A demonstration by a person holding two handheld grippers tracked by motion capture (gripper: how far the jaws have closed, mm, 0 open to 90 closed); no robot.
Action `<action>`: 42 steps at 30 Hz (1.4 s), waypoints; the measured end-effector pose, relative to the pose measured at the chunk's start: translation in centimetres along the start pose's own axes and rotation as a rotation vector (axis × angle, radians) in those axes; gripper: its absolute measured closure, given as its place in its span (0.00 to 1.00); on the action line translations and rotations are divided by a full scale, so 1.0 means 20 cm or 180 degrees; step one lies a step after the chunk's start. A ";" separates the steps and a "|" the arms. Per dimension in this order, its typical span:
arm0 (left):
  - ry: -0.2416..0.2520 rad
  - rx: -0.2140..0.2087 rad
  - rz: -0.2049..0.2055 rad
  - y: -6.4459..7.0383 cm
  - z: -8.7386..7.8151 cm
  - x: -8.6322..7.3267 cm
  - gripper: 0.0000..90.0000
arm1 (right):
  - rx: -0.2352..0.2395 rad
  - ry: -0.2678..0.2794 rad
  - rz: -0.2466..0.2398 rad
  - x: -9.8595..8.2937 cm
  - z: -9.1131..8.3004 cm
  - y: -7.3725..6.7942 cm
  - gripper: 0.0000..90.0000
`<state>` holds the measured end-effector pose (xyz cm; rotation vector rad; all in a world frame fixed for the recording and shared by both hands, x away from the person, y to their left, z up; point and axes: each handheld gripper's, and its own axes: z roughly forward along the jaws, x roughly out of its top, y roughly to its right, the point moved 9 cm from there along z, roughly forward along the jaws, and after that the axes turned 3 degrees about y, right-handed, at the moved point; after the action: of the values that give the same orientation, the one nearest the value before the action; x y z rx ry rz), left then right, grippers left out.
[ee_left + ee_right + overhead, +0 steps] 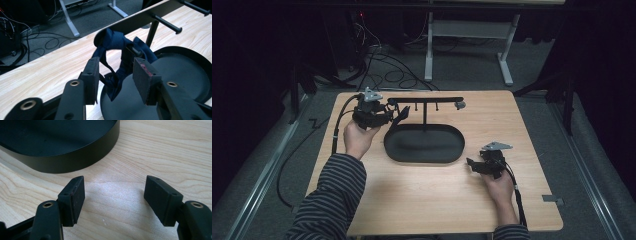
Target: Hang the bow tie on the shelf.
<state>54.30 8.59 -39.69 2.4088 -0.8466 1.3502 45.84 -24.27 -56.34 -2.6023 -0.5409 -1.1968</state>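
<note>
Toward the far left of the counter (377, 200), a dark blue fabric strap (117, 50) hangs from the end peg of the black T-shaped rack (140, 18), straight ahead of the left gripper (115, 80), whose jaws are spread around its dangling lower part. By the oval black tray (424, 145), the right gripper (113, 195) rests spread and empty near the counter's right edge, so the left one looks better placed.

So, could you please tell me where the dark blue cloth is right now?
The dark blue cloth hangs from the left-end peg of the black rack, above the oval tray's rim, just ahead of the open left tongs.
</note>
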 end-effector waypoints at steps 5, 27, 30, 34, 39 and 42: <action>-0.0001 0.0000 0.0000 0.01 -0.01 -0.02 0.60 | -0.0001 -0.0006 0.0004 0.00 0.00 0.00 0.38; -0.0057 -0.0029 0.0040 0.08 -0.03 -0.14 0.55 | -0.0008 -0.0007 -0.0003 0.00 0.00 0.00 0.38; -0.0045 -0.0041 0.0045 0.09 -0.04 -0.16 0.55 | -0.0008 -0.0010 -0.0008 0.00 0.00 0.00 0.38; -0.0053 -0.0040 0.0040 0.10 -0.04 -0.17 0.55 | -0.0008 -0.0007 -0.0004 0.00 0.00 0.00 0.38; -0.0048 -0.0034 0.0107 0.13 -0.06 -0.19 0.54 | -0.0007 -0.0010 -0.0006 0.00 0.00 0.00 0.38; -0.0039 -0.0052 0.0079 0.13 -0.06 -0.20 0.54 | -0.0008 -0.0010 -0.0007 0.00 0.00 0.00 0.38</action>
<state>50.24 8.57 -42.54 2.4043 -0.8900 1.3334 45.81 -24.24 -56.35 -2.6067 -0.5435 -1.1951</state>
